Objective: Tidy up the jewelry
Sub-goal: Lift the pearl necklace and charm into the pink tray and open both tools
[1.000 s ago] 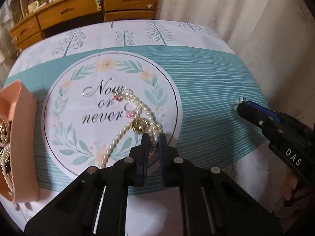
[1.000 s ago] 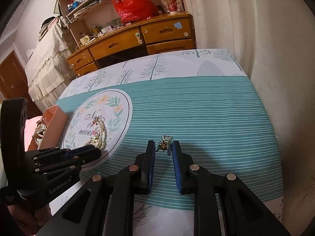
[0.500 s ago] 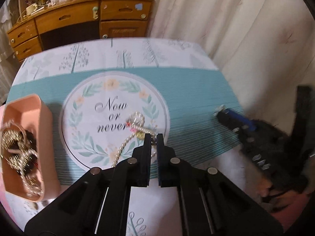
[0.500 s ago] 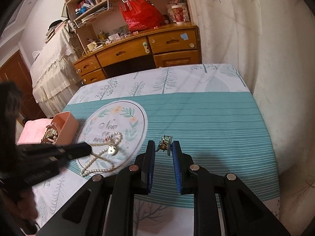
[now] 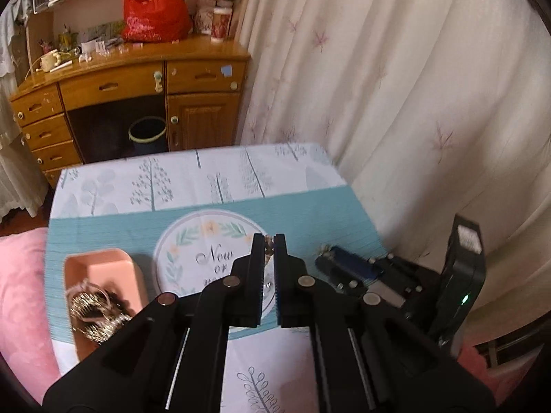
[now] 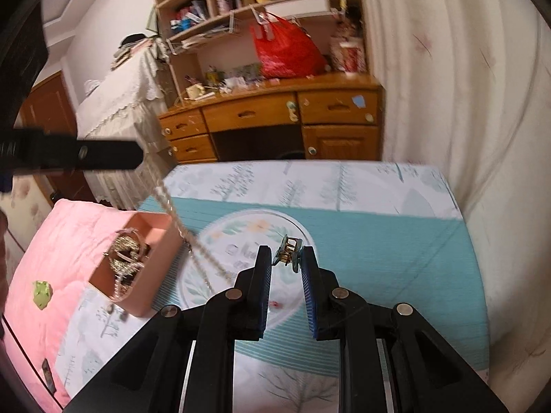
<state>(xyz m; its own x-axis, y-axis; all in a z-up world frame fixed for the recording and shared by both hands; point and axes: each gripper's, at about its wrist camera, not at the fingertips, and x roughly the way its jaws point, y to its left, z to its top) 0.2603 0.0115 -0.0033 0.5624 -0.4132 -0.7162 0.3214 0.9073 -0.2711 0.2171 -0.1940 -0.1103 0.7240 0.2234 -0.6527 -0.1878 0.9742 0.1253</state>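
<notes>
My left gripper (image 5: pixel 270 242) is shut on the pearl necklace (image 6: pixel 174 216) and holds it high above the table. In the right wrist view the left gripper (image 6: pixel 137 154) shows at the left, with the necklace hanging from it down to the round "Now or never" print (image 6: pixel 241 234). My right gripper (image 6: pixel 286 254) is shut on a small gold and teal hair clip (image 6: pixel 288 248) above the table. In the left wrist view the right gripper (image 5: pixel 327 253) sits just to the right. A pink tray (image 5: pixel 103 265) holding gold jewelry stands at the table's left; it also shows in the right wrist view (image 6: pixel 158 241).
The table has a teal striped cloth (image 6: pixel 378 241). A pink quilt (image 6: pixel 44 258) with a small green object (image 6: pixel 42 292) lies to the left. A wooden desk (image 5: pixel 137 86) stands behind the table, and a white curtain (image 5: pixel 413 103) hangs on the right.
My left gripper has risen well above the table and lifted the pearl necklace off the round print. My right gripper has also risen, still holding the clip.
</notes>
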